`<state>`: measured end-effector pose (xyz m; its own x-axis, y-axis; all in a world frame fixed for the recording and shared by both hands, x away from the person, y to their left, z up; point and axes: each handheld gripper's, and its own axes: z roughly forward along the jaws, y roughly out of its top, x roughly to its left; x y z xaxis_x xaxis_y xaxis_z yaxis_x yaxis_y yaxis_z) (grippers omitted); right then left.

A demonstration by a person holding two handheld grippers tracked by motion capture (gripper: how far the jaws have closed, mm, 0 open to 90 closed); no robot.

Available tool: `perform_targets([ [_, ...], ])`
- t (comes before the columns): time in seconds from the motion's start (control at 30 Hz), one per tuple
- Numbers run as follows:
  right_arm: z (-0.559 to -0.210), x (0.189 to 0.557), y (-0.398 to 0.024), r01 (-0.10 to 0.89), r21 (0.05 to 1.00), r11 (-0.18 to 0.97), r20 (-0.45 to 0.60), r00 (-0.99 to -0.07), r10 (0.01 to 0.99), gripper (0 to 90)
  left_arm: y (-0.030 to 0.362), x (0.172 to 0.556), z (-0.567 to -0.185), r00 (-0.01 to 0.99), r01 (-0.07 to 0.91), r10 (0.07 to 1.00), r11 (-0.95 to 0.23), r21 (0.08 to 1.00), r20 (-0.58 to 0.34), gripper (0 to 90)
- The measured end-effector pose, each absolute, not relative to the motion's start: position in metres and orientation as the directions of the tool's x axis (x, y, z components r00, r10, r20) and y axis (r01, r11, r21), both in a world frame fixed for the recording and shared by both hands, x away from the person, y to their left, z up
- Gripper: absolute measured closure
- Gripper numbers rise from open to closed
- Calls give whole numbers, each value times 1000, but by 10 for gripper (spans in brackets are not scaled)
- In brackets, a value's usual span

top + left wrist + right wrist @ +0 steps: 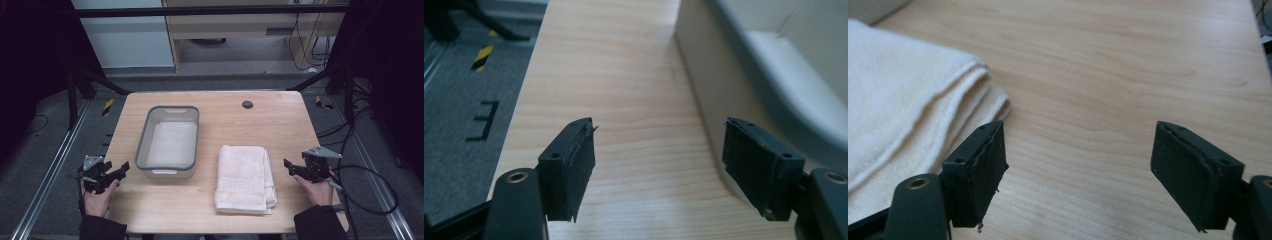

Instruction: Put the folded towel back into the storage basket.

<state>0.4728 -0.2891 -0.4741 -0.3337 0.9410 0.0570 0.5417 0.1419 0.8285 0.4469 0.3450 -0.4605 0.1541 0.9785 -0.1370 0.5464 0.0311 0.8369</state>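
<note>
On a wooden desk [210, 200], a folded towel [245, 177] lies at about five o'clock, untouched, just right of an empty grey tub [170, 142] near the centre. Left tongs [121, 168] at eight o'clock and right tongs [287, 165] at four o'clock both stand apart, holding nothing. Judging by the layout, the work has yet to begin: lifting the towel and placing it remain.
</note>
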Motion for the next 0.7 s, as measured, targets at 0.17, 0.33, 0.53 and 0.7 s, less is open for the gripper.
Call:
perform_targets([
  [0.17,-465,469,-289,514,852,103,83,-326,942,249,338,440,-449,172,509,977,24,861,-128,310],
  [0.33,-453,467,-286,491,866,89,89,-328,940,277,333,436,-440,196,488,972,18,872,-130,343],
  [0.53,-443,466,-282,476,875,85,99,-349,932,285,327,429,-426,228,457,961,37,889,-157,367],
  [0.7,-436,467,-282,472,878,77,112,-360,926,275,318,426,-417,256,437,953,34,899,-161,369],
])
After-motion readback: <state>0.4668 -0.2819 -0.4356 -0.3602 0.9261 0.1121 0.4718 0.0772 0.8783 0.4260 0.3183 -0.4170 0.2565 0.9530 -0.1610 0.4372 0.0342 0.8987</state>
